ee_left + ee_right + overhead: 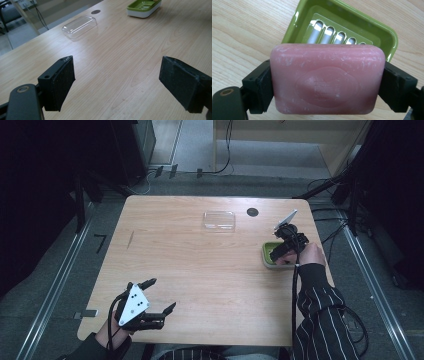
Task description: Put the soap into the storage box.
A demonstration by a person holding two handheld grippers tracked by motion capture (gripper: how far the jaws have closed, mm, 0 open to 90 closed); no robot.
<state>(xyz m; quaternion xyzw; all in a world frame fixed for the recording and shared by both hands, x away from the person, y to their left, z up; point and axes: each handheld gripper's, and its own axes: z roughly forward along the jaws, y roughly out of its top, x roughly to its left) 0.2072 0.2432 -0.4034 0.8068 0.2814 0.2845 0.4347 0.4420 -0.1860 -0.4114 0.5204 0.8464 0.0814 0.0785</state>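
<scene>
Right gripper [328,82]: jaws pinching pink soap [327,78] across its long axis, one pad on each short end. Soap held just above green dish [390,37], near edge of bar overlapping slotted insert; not resting in it as far as can be told. In high view, right gripper [280,251] over dish [266,254] at right edge of table [200,270].

Left gripper [160,296]: jaws spread wide, nothing between, pads [62,82] hovering over bare wood at near-left corner. Idle.

Clear lid [219,219] lying flat toward far side, well apart from dish. Dark round mark [252,212] just beside it.

Handling, judged: soap stiff, moderately heavy for size, solid block. Surface dry-looking, chalky white scuffs, embossed oval on face; likely not slick now, would be if wet. Edges rounded, so end grip could slide out if squeeze slackens. Soft enough to dent under hard pinch. Best hold: flat short ends, as now, pads centred in thickness.

Lid, judged: light, thin, rigid plastic, smooth; take by long rim sides, gentle squeeze.

Risk: bar catching dish rim on lowering.
</scene>
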